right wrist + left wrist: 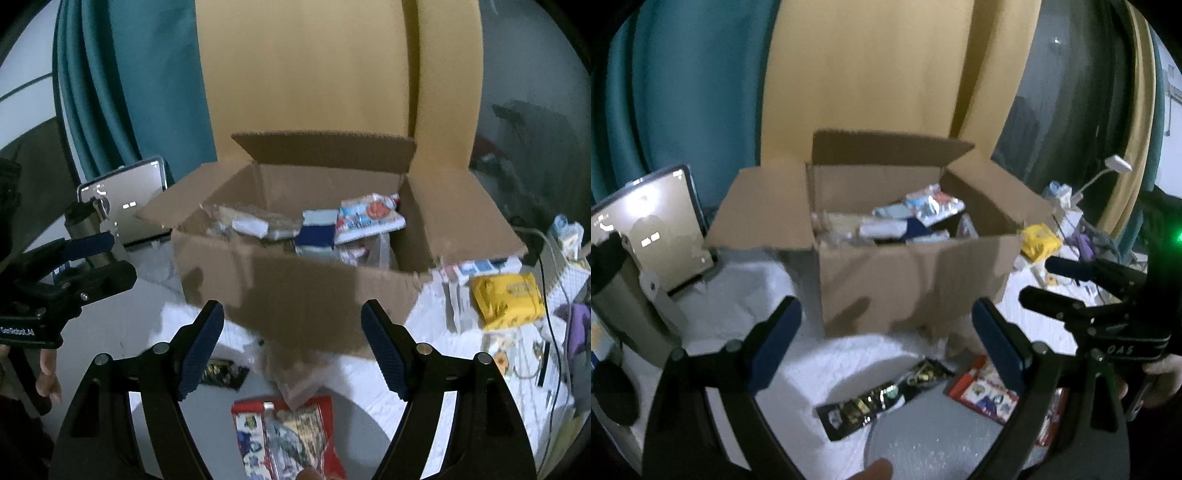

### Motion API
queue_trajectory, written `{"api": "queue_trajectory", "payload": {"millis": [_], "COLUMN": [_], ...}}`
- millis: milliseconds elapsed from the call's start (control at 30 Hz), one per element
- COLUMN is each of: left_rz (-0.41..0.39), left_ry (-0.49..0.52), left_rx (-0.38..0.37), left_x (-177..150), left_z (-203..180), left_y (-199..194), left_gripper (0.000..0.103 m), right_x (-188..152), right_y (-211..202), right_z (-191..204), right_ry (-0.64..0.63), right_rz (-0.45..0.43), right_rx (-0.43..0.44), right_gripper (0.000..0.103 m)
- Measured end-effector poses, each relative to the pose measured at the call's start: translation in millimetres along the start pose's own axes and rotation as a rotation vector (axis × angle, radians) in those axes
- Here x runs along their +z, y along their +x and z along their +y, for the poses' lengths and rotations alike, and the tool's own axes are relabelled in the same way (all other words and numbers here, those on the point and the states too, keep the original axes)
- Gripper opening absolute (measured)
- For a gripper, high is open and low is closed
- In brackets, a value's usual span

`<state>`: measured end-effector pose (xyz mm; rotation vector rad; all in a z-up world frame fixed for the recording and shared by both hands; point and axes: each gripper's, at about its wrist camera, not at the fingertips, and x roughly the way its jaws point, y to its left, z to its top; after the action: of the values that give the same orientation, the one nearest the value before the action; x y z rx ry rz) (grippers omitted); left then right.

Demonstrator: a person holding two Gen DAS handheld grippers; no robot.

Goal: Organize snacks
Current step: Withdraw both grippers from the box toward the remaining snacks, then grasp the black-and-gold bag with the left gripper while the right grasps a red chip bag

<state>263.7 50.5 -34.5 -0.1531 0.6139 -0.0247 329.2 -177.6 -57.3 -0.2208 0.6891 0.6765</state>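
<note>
Loose snack packets (291, 435) lie beneath us as we hold both the left gripper (886, 347) and right gripper (293, 347) with fingers apart and empty, facing the open cardboard box (916, 280), flaps folded back to receive them.

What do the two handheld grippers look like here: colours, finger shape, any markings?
Both the left gripper and right gripper are black, with angled linkage arms, silver pivot screws and ribbed dark-blue finger pads. White lettering marks each body. No cables or sleeves are visible.
</note>
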Motion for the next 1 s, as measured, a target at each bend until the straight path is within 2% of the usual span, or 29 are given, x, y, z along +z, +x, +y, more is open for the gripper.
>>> {"api": "queue_trajectory", "payload": {"millis": [433,700,1000], "left_rz": [0.131,0.209,0.256], "left_ry": [0.024,0.048,0.098], "left_rx": [-0.024,-0.031,-0.091], "left_x": [-49,-69,-83], "left_z": [0,5,2], "left_y": [36,59,73], "left_gripper": [0.094,0.094,0.094], "right_x": [-59,-92,-112], "right_y": [7,20,31], "right_z": [-8,-9,-7], "right_ry": [0.033,0.055,0.056], "right_rz": [0.086,0.156,0.22], "right_rx": [-0.002,0.007,0.021], "right_gripper": [0.08,0.08,0.08]}}
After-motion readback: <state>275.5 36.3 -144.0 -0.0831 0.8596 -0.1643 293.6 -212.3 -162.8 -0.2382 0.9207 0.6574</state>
